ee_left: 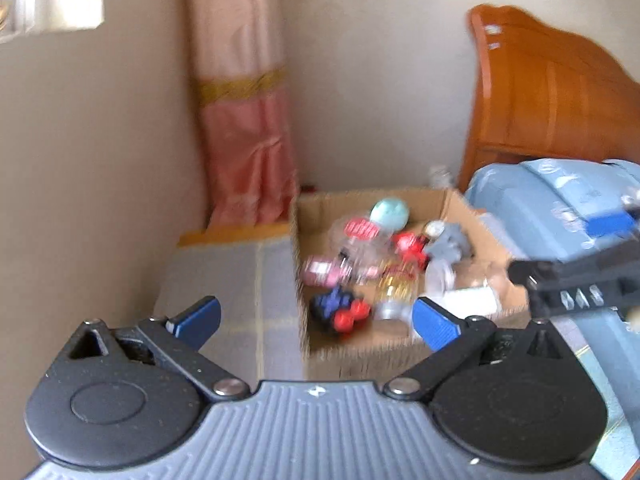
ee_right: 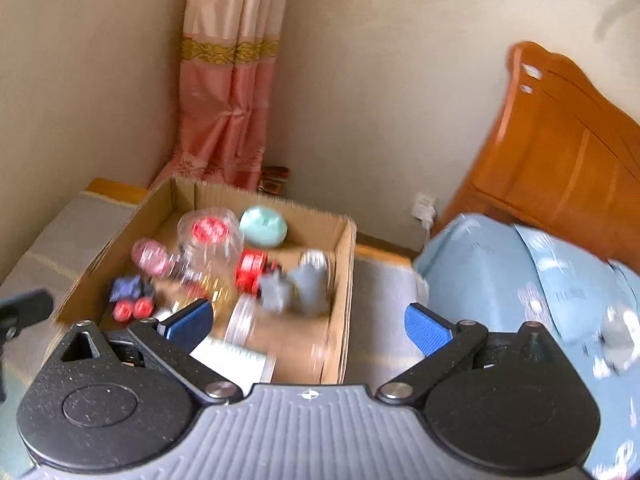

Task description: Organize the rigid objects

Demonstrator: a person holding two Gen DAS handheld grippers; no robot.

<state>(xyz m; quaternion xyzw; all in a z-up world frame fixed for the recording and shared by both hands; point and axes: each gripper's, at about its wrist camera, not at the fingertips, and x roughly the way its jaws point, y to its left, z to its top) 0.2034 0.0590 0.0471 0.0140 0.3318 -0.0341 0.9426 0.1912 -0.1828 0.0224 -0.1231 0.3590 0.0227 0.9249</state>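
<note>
Both grippers, left (ee_left: 316,318) and right (ee_right: 308,322), spread wide, grasping nothing. Cardboard box (ee_right: 344,280) on grey mat beside bed, holding red-lidded jar (ee_right: 210,232), mint case (ee_right: 263,226), toys. Labels too blurred to read.

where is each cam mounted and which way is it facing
Left wrist: sits behind the left claw, looking forward and down at the cardboard box of toys; its open blue pads frame the view, and the right claw pokes in from the right.
Right wrist: sits behind the open right claw, facing the same box and the blue bedding.
Shared: box, mint round object, pink curtain, wooden headboard.
</note>
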